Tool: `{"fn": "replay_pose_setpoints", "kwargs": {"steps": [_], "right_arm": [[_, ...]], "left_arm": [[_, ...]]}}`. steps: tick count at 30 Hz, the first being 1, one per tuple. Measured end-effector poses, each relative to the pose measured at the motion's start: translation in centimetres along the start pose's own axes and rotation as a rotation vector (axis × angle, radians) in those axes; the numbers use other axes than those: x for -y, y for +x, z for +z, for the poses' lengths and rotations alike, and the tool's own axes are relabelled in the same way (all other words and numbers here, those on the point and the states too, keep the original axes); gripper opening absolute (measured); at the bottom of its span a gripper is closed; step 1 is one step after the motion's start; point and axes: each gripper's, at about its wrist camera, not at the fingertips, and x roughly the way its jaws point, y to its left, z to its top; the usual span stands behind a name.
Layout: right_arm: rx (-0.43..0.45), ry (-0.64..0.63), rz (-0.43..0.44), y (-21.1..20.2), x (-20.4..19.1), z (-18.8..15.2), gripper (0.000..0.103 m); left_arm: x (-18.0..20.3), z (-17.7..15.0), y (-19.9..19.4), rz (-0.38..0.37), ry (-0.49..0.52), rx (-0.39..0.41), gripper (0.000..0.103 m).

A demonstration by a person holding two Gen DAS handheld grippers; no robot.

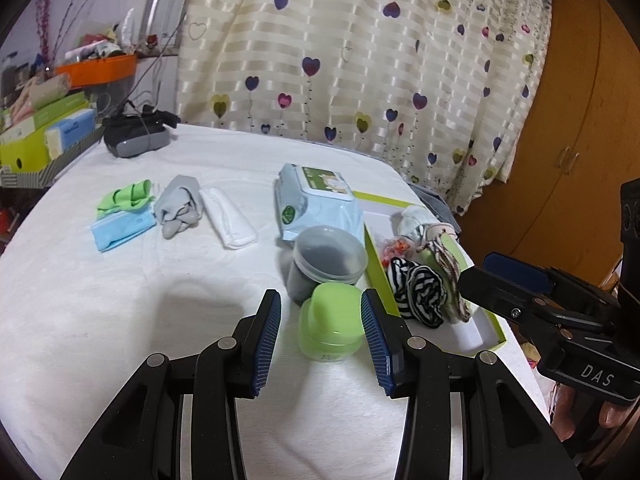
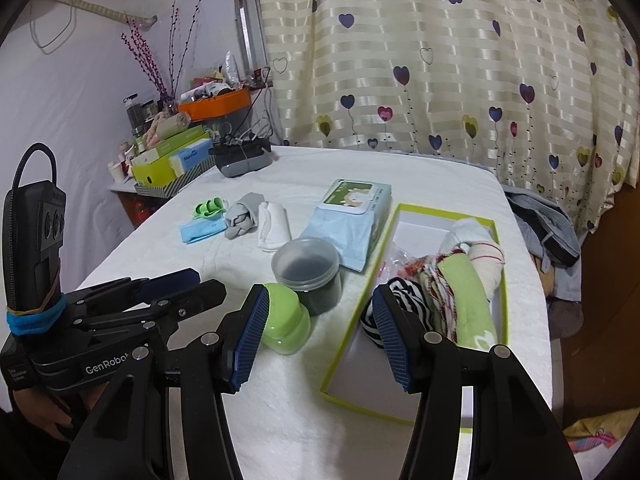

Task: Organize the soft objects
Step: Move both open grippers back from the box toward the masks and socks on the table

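A green-rimmed white box [image 2: 412, 408] on the white table holds a striped black-and-white sock [image 2: 408, 300], a green towel [image 2: 464, 300] and a white sock [image 2: 476, 240]; the box also shows in the left wrist view [image 1: 486, 332]. Far left lie a green cloth [image 1: 126, 198], a blue pack [image 1: 122, 230], a grey sock [image 1: 180, 208] and a white cloth [image 1: 230, 222]. My left gripper [image 1: 320, 340] is open, its fingers either side of a green jar [image 1: 332, 326], apart from it. My right gripper [image 2: 318, 338] is open and empty above the box's near edge.
A clear tub with a dark fill [image 1: 326, 260] stands behind the green jar. A wipes pack [image 1: 316, 200] lies beyond it. A black device [image 1: 134, 138] sits at the table's far left corner. Cluttered shelves [image 2: 172, 156] stand left; a curtain [image 2: 440, 60] hangs behind.
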Motion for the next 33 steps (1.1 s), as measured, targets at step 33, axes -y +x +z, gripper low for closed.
{"fn": "replay_pose_setpoints", "kwargs": {"steps": [33], "right_arm": [[-0.037, -0.112, 0.06, 3.6, -5.1, 2.3, 0.055]], "left_arm": [[-5.8, 0.8, -1.3, 0.069, -0.092, 0.045, 0.04]]}}
